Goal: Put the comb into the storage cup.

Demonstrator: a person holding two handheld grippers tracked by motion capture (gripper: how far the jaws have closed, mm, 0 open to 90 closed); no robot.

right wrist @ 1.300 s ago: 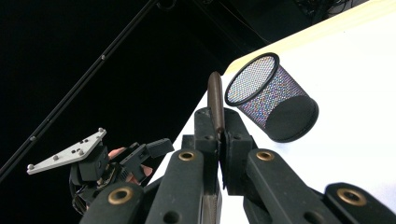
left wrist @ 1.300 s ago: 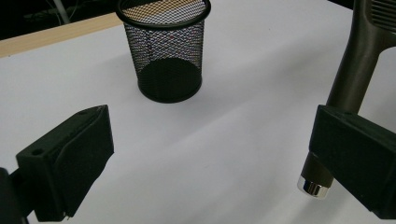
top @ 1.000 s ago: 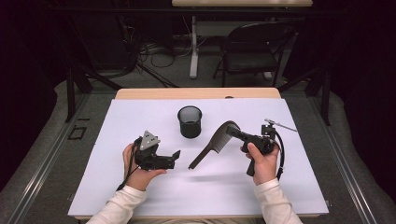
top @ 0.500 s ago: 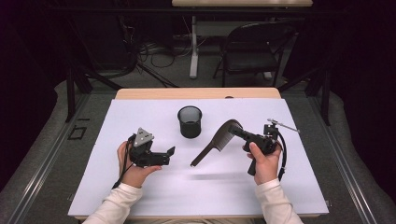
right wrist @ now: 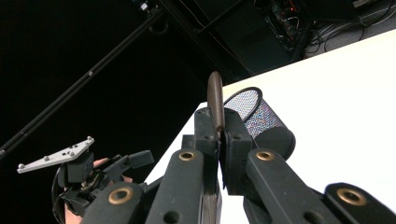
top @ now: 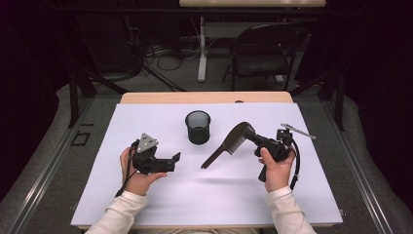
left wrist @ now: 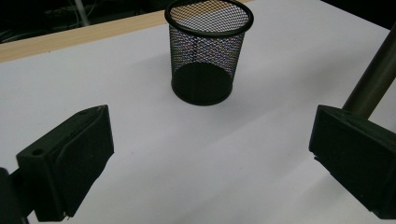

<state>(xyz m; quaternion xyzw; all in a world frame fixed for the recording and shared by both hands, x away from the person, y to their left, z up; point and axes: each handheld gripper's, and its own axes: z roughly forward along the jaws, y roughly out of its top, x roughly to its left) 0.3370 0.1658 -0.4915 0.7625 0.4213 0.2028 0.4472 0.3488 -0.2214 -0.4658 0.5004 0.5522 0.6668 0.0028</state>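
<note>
A dark brown comb hangs above the white table, slanting down to the left. My right gripper is shut on its upper end. In the right gripper view the comb stands edge-on between the pressed pads of the right gripper. A black mesh cup stands upright at the table's middle, back from both hands. My left gripper is held above the table at the left, its jaws wide apart with nothing between them. In the left gripper view, the left gripper faces the cup, with the comb at the right edge.
A strip of bare wood runs along the table's far edge. Beyond it stand a dark folding chair and a white table leg on the floor with cables. White surface lies open in front of both hands.
My left gripper has shifted slightly to the left. The right gripper and the comb have stayed almost in place.
</note>
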